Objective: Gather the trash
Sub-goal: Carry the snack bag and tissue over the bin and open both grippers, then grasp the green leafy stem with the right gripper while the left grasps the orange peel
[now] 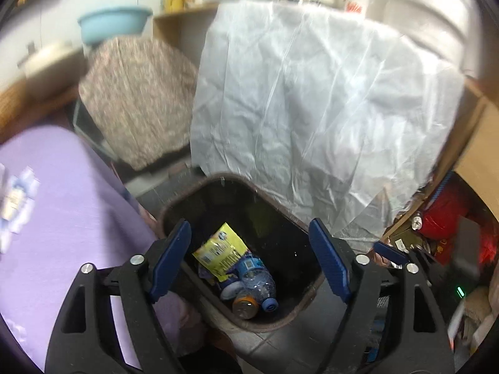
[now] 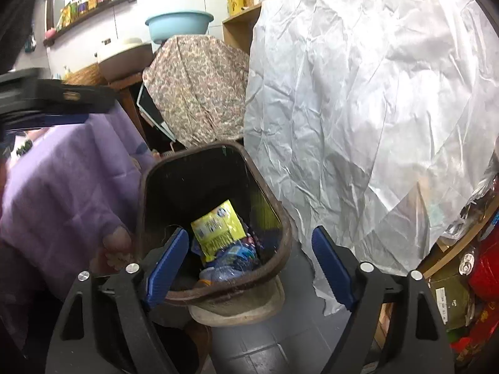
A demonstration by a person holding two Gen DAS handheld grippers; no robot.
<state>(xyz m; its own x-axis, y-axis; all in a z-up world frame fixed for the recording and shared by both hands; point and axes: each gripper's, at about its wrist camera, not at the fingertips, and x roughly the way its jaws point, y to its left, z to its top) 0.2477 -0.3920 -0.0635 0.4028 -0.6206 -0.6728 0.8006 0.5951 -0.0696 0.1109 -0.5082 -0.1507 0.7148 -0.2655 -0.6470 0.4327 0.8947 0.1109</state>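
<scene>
A dark brown trash bin (image 1: pixel 174 208) stands on the floor beside a purple-covered table. In it lie a yellow snack packet (image 1: pixel 220 249), a clear plastic bottle with a blue cap (image 1: pixel 259 283) and a can (image 1: pixel 246 307). My left gripper (image 1: pixel 249 258) is open and empty above the bin's opening. The bin (image 2: pixel 149 187), the yellow packet (image 2: pixel 218 229) and the bottle (image 2: pixel 234 260) also show in the right wrist view. My right gripper (image 2: pixel 249 265) is open and empty over the bin's near rim. The right gripper's blue finger (image 1: pixel 389 251) shows at the right of the left wrist view.
A purple tablecloth (image 1: pixel 62 202) hangs at the left of the bin. A white plastic sheet (image 1: pixel 312 109) drapes over furniture behind and right of it. A floral-covered object (image 2: pixel 196 87) and a blue basin (image 2: pixel 179 25) stand behind. Red bags and clutter (image 2: pixel 483 274) fill the right.
</scene>
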